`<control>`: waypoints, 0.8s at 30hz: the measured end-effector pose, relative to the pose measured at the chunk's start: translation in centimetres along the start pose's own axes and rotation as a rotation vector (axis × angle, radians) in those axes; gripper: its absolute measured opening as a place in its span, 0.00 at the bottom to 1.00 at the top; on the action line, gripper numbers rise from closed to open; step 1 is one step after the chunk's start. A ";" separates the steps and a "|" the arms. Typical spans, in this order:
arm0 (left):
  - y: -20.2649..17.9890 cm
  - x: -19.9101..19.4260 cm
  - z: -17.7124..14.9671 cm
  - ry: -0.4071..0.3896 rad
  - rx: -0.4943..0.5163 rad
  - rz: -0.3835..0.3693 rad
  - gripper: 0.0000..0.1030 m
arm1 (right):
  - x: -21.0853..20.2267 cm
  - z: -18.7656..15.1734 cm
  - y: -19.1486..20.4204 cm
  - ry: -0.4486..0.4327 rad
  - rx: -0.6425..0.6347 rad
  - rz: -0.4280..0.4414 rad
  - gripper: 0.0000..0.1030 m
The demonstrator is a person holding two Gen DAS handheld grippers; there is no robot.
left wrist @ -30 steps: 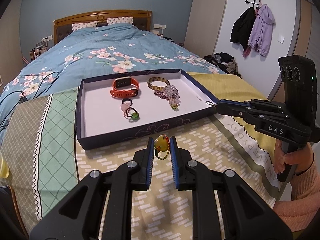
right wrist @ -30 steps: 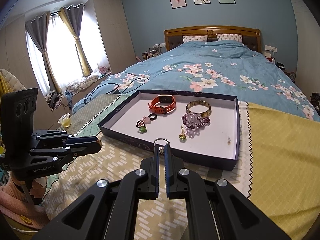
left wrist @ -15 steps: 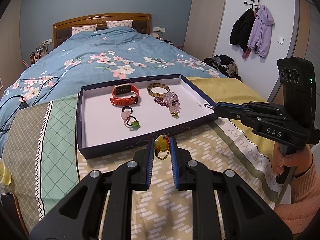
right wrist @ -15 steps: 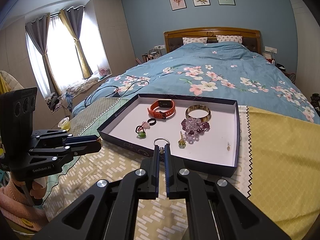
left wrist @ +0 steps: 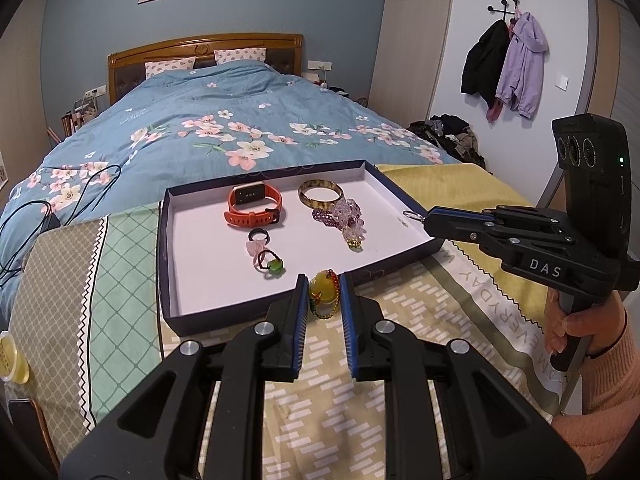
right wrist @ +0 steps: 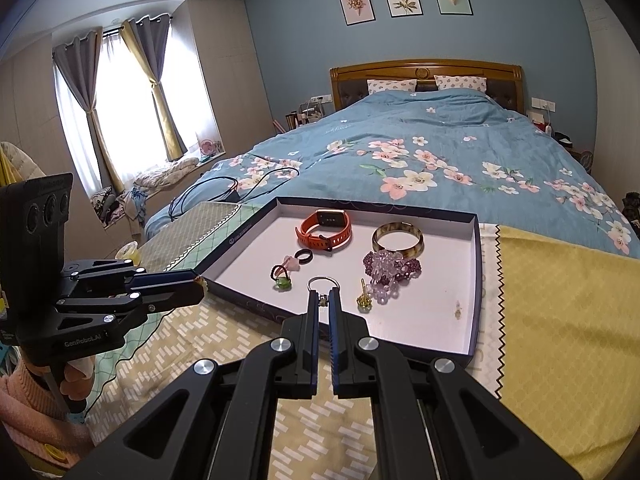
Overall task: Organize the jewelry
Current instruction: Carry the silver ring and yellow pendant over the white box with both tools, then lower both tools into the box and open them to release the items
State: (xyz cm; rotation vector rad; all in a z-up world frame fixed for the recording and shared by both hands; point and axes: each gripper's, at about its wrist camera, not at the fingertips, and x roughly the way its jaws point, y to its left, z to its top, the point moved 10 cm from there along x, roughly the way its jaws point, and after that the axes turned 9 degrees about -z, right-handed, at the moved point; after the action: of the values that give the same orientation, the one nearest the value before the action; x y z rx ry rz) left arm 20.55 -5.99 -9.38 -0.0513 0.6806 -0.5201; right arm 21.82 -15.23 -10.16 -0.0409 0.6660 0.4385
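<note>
Left gripper (left wrist: 325, 295) was clamped on a yellow pendant (left wrist: 322, 286), level, just short of the tray's near wall (left wrist: 224, 316). Right gripper (right wrist: 323, 301) pinched a key ring (right wrist: 322, 282) over the tray's near edge; only its view showed a tiny piece (right wrist: 458, 309) by the right wall. Tray's left half was bare.

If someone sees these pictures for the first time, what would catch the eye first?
Probably the dark tray on the bed's foot, holding an orange watch, a brown bangle and purple beads. Next, the left gripper, near the tray's front wall, pinches a yellow pendant. The right gripper, above the tray's near edge, clamps a small silver ring.
</note>
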 end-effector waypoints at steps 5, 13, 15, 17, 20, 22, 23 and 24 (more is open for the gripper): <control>0.0 0.1 0.5 -0.008 0.004 0.001 0.16 | 0.1 0.2 0.1 -0.001 -0.002 0.001 0.03; 0.1 0.1 1.1 -0.015 0.007 0.007 0.16 | 0.5 0.6 0.0 -0.004 0.000 0.003 0.03; 0.2 0.2 1.1 -0.015 0.008 0.010 0.16 | 0.5 0.7 0.0 -0.004 0.000 0.004 0.03; 0.2 0.2 1.1 -0.015 0.009 0.010 0.16 | 0.6 0.8 0.0 -0.006 -0.001 0.002 0.03; 0.2 0.2 1.4 -0.016 0.009 0.013 0.16 | 0.8 0.8 -0.2 -0.005 0.000 0.002 0.03; 0.3 0.4 1.5 -0.016 0.006 0.015 0.16 | 0.8 0.9 -0.2 -0.003 0.002 0.005 0.03; 0.3 0.5 1.6 -0.015 0.004 0.015 0.16 | 0.8 0.9 -0.1 -0.002 0.001 0.005 0.03; 0.3 0.6 1.7 -0.015 0.004 0.017 0.16 | 0.9 0.9 -0.3 -0.002 0.003 0.006 0.03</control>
State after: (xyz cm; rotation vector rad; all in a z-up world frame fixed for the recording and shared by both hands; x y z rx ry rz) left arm 22.09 -6.19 -8.45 -0.0455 0.6647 -0.5046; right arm 23.11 -14.97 -10.04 -0.0361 0.6654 0.4432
